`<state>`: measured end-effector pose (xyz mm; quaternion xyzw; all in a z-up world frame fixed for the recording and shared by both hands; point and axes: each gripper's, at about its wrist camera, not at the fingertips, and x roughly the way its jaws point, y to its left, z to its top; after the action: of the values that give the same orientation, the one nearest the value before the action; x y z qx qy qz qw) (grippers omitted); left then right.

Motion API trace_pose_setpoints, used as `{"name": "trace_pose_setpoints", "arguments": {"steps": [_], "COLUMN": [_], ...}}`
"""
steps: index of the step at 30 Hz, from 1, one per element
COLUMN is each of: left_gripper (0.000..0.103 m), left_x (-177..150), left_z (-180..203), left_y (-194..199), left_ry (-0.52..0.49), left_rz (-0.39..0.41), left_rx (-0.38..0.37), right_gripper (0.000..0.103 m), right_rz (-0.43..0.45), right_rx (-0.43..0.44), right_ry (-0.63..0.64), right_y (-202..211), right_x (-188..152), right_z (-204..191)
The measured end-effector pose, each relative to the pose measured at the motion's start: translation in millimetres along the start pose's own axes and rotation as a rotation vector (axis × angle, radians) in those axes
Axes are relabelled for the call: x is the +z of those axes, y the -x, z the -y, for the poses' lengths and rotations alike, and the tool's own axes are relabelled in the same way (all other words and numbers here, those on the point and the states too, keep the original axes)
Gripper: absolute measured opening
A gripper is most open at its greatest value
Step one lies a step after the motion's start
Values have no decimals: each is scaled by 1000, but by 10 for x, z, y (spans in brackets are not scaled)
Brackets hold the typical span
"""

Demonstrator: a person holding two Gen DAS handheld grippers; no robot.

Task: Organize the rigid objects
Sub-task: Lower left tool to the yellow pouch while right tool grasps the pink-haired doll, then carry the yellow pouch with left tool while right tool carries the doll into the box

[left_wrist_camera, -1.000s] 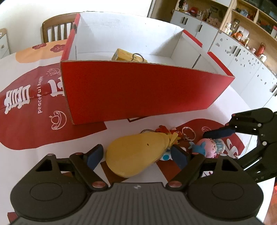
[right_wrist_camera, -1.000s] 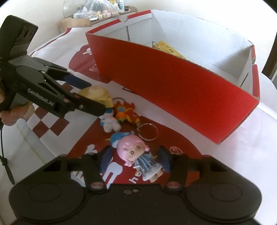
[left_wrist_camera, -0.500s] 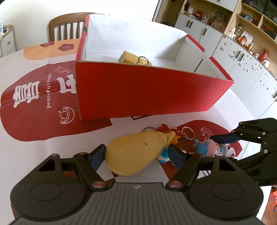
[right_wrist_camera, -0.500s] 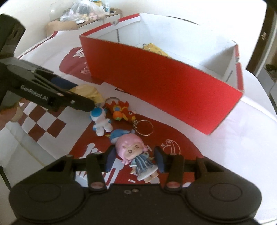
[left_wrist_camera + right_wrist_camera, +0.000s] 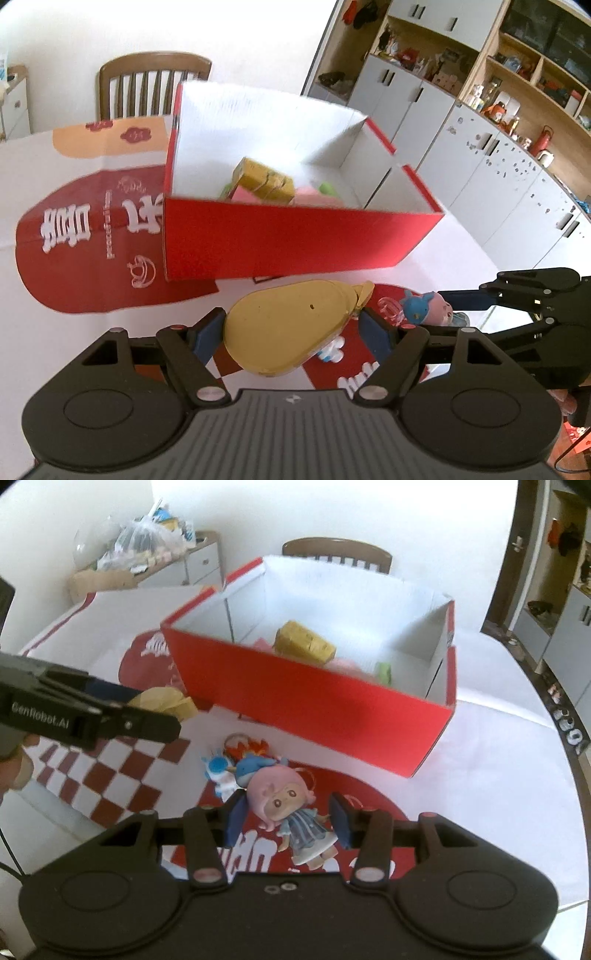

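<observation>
My left gripper [image 5: 291,328] is shut on a yellow pear-shaped toy [image 5: 288,325] and holds it above the table in front of the red box [image 5: 295,243]. It also shows in the right wrist view [image 5: 162,701]. My right gripper [image 5: 286,818] is shut on a pink-haired doll [image 5: 284,805] with a blue plush attached [image 5: 253,770], lifted off the cloth. The doll shows in the left wrist view [image 5: 439,308]. The red box [image 5: 314,705] is open, white inside, and holds a yellow block [image 5: 304,642] and pink and green items.
A blue-white figure [image 5: 218,771] and an orange keychain toy [image 5: 255,747] lie on the red-and-white tablecloth [image 5: 498,760] below the doll. A wooden chair [image 5: 147,85] stands behind the table. White cabinets [image 5: 498,177] are at the right.
Both grippers have risen and pulled back from the table with their toys. The box now looks lower and its contents show more. The figure and keychain stayed on the cloth.
</observation>
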<state>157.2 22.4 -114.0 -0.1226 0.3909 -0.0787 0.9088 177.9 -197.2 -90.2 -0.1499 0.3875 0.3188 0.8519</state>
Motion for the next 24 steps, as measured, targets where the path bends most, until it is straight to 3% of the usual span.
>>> {"name": "trace_pose_setpoints", "arguments": {"steps": [10, 24], "left_gripper": [78, 79], "left_x": [211, 642], "left_z": [114, 126], "left_y": [271, 350], "left_ry": [-27, -13], "left_rz": [61, 130], "left_rx": [3, 86], "right_gripper": [47, 47], "right_rz": [53, 91], "right_rx": [-18, -55], "right_ry": [-26, -45], "right_y": [219, 233], "right_x": [271, 691], "right_z": [-88, -63]}}
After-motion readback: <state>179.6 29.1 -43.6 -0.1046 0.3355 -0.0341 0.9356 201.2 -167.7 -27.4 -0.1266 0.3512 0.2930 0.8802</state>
